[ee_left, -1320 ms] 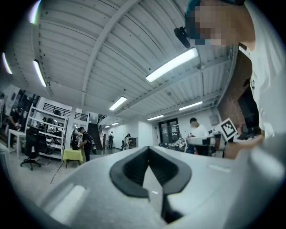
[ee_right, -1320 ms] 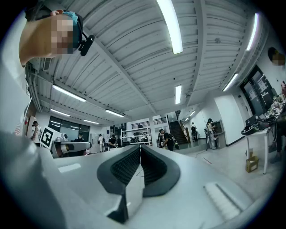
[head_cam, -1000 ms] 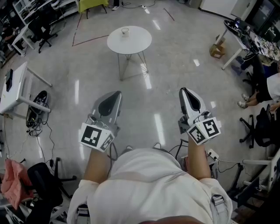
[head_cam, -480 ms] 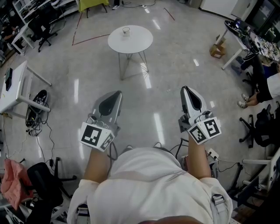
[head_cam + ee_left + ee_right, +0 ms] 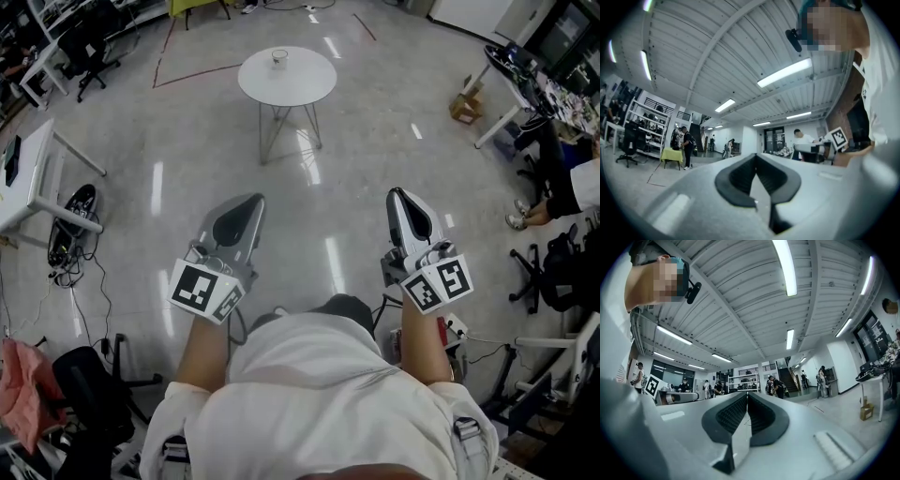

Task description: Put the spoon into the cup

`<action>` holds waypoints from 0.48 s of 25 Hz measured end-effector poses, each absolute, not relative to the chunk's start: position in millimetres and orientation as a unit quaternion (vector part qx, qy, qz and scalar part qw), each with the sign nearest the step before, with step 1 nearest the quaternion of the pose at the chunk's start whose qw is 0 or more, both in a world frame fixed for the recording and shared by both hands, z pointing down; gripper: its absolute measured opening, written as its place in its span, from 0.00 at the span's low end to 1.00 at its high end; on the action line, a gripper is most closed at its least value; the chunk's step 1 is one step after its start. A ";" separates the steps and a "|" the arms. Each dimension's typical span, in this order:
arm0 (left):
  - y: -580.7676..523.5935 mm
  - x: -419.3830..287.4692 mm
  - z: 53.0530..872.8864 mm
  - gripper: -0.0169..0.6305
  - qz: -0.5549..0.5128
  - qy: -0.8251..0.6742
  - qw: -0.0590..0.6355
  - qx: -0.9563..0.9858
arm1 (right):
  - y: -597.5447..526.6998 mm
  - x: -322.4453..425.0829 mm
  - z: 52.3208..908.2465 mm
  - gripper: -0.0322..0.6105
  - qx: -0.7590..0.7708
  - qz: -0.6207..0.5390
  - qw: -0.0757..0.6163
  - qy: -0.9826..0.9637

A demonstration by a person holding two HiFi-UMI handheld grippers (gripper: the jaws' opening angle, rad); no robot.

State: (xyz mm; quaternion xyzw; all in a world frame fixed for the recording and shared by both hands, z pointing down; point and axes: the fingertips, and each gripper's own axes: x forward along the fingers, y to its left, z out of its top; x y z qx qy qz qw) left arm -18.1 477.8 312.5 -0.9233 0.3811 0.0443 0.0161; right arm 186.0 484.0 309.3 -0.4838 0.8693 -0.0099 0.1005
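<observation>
A small cup (image 5: 279,58) stands on the round white table (image 5: 305,86) at the top centre of the head view, well apart from both tools. The left hand-held gripper (image 5: 248,199) and right hand-held gripper (image 5: 396,193) point up the frame towards it, the left slightly nearer its line. Both have their jaws pressed together on nothing. No spoon can be made out at this range. Against the earlier frames, the table sits higher and further right.
</observation>
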 end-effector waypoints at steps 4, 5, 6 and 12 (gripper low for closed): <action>467.2 -36.2 316.6 0.03 0.036 0.373 0.012 -0.927 | 472.7 162.3 311.8 0.07 -0.490 -0.012 0.089 0.867; 463.2 -41.1 316.7 0.03 0.034 0.373 0.014 -0.927 | 467.8 158.5 309.3 0.07 -0.491 -0.009 0.087 0.867; 457.5 -45.8 316.3 0.03 0.033 0.376 0.014 -0.926 | 461.8 156.1 306.8 0.07 -0.491 -0.007 0.087 0.867; 413.3 -50.1 316.5 0.03 0.030 0.384 0.013 -0.923 | 411.4 146.6 314.4 0.07 -0.479 -0.022 0.089 0.873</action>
